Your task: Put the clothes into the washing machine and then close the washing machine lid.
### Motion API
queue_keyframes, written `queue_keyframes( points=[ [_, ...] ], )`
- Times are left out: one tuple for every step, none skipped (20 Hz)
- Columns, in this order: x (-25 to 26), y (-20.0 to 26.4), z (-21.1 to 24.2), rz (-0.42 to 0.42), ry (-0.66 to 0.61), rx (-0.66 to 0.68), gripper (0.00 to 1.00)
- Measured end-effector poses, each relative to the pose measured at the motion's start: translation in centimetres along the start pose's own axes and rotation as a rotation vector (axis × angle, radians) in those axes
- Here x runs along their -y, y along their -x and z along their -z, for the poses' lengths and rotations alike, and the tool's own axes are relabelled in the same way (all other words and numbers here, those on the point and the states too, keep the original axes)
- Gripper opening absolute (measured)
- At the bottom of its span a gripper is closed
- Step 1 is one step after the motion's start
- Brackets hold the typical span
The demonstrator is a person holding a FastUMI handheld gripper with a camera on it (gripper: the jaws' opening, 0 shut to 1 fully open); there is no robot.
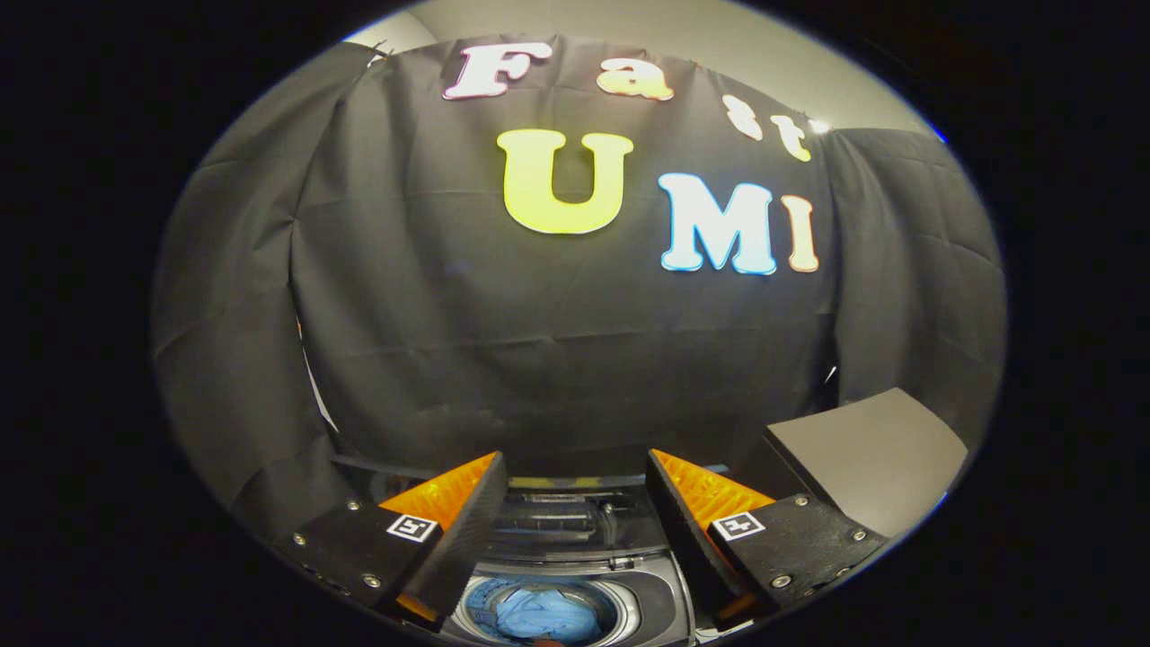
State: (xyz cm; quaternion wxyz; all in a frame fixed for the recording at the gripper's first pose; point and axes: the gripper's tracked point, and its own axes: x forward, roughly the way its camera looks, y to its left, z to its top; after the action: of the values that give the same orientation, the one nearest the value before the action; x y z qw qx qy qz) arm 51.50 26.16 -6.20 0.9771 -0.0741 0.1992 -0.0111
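Blue cloth, the clothes [544, 613], sits bunched inside the round drum [546, 589] of the washing machine [651, 598], seen from above between my two fingers and low in the gripper view. I read the gripper [575, 481] as spread: a wide gap separates the fingers [449, 539], nothing lies between them, and neither one touches the cloth or the machine. The fabric appears to rest wholly within the drum opening, with a pale ring of rim around it; a small reddish patch shows at the near edge of the drum, too small for me to identify. Beyond the drum, just ahead of the fingertips, I see the machine's dark back section [561, 521] with some ribbed or slotted detail, blurred and dim. The opening is uncovered. I cannot tell where the lid sits; the dark parts behind the drum are too indistinct to name with confidence. To the right of the right finger stands a grey flat-topped surface [876, 449], angled in the fisheye, apart from the machine. Black cloth wall [557, 359] hangs behind everything, creased in a grid of fold lines, and a strip of pale ceiling or wall [629, 18] shows above it.
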Motion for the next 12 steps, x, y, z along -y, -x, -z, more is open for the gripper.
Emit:
queue_keyframes(
  points=[
    [-0.3,-1.3,0.0,-0.01,0.011,-0.021,0.95],
    [-0.5,-2.7,0.1,-0.016,0.03,-0.042,0.95],
    [-0.6,-3.7,0.2,-0.016,0.047,-0.061,0.96],
    [-0.8,-4.5,0.4,-0.023,0.058,-0.081,0.96],
    [-0.9,-5.3,0.7,-0.031,0.058,-0.102,0.96],
    [-1.1,-5.9,1.1,-0.039,0.052,-0.117,0.95],
    [-1.1,-6.3,1.4,-0.045,0.043,-0.135,0.96],
    [-1.3,-6.6,1.7,-0.053,0.035,-0.149,0.96],
    [-1.5,-6.9,1.8,-0.063,0.033,-0.161,0.96],
    [-1.9,-7.3,2.3,-0.066,0.035,-0.175,0.96],
    [-2.0,-7.4,2.6,-0.066,0.04,-0.188,0.96],
    [-2.1,-7.6,2.9,-0.068,0.043,-0.199,0.96]
  ],
)
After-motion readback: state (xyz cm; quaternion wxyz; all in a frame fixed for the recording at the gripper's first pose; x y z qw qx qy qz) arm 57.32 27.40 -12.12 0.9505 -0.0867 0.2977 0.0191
